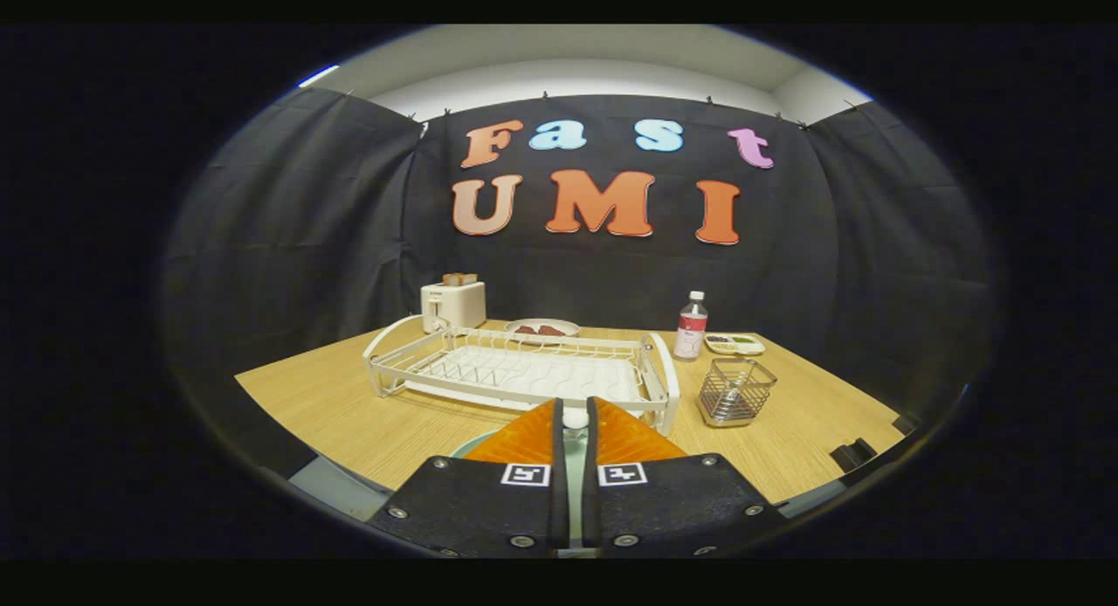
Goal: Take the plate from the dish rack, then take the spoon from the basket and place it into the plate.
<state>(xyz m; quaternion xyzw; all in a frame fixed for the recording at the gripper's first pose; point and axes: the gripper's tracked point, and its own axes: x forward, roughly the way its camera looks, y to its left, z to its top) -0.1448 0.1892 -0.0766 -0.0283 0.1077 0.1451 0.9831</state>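
Gripper (575,423) is seen with its orange fingers (524,438) drawn nearly together, pinching a white spoon (575,416) between them; the rounded white end of the spoon shows in the narrow gap at the fingertips, with a pale strip running back down the gap. A pale green plate (469,444) is partly seen just under the left finger, lying on the wooden table (349,414); most of it is hidden by the fingers.

Just beyond the fingertips a white wire dish rack (520,370) is set on the table, with no dishes in it. The metal mesh basket (735,391) is placed right of the rack, near its end.

Further back a white toaster (452,303), a dish with something dark on it (542,328), a bottle (691,326) and a small tray (734,343) are lined up near the wall.
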